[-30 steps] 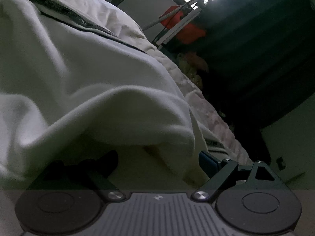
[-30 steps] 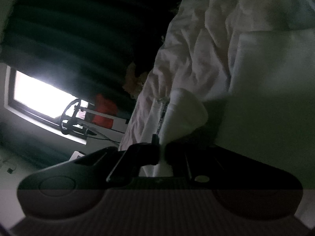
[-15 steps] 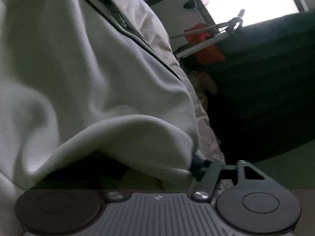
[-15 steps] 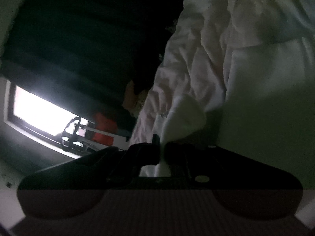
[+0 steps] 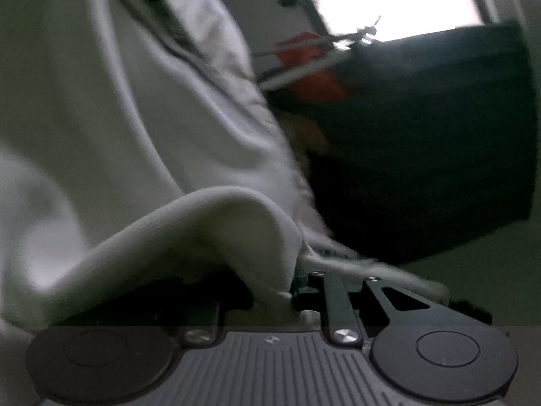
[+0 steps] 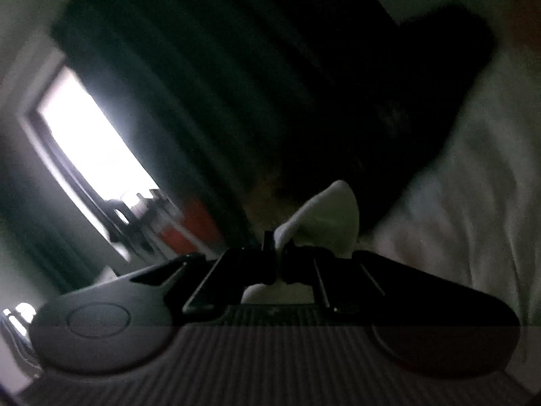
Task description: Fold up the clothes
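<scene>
A white zip-up garment [image 5: 135, 128] fills the left of the left wrist view, with its dark zipper line running up it. My left gripper [image 5: 287, 291] is shut on a fold of its edge, and the cloth arches up over the left finger. In the right wrist view my right gripper [image 6: 279, 257] is shut on a small corner of the white garment [image 6: 324, 216] that sticks up between the jaws. The view is dark and blurred.
A pale crumpled bedsheet [image 6: 473, 203] lies to the right in the right wrist view. A dark curtain [image 6: 236, 84] and a bright window [image 6: 91, 149] stand behind. A red thing on a rack [image 5: 311, 74] shows by the window.
Both grippers have lifted and swung with the cloth. The left gripper has closed on the garment's edge. The garment's body has left the right view, which now faces the curtain and window.
</scene>
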Demonstrator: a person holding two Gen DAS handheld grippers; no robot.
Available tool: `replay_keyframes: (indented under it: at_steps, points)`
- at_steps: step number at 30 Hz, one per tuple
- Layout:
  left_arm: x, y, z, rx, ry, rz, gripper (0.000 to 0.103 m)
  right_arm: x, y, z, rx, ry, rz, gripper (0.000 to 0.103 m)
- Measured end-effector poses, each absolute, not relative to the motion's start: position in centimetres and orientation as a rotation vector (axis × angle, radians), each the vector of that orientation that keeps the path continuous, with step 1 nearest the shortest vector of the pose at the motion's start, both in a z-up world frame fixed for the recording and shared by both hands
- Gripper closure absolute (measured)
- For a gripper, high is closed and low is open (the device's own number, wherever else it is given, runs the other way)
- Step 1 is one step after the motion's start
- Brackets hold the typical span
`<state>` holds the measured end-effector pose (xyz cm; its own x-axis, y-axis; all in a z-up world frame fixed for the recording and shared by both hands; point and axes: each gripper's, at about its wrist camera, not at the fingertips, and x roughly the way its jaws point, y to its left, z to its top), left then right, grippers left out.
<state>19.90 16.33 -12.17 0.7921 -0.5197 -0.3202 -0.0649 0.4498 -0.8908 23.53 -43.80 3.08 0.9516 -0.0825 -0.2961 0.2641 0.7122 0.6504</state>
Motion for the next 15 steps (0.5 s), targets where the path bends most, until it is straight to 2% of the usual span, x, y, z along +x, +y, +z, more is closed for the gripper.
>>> replay_keyframes:
  at_steps: [3, 6, 10, 12, 15]
  points:
    - [19.6, 15.0, -11.9, -1.038, 0.648, -0.347, 0.078, 21.1, -45.4, 0.8, 0.707, 0.236, -0.263, 0.097]
    - [19.5, 13.6, -12.9, -0.956, 0.773, -0.323, 0.073, 18.6, -47.0, -1.4, 0.658, 0.217, -0.331, 0.097]
    - [18.5, 12.7, -13.6, -0.906, 0.827, -0.303, 0.073, 15.0, -50.1, -9.6, 0.734, 0.385, -0.447, 0.097]
    - [18.2, 12.1, -12.9, -0.835, 0.822, -0.301, 0.067, 13.4, -51.4, -13.2, 0.798, 0.449, -0.479, 0.097]
    - [17.7, 10.9, -11.9, -0.722, 0.815, -0.299, 0.059, 13.1, -50.8, -12.2, 0.75, 0.464, -0.459, 0.096]
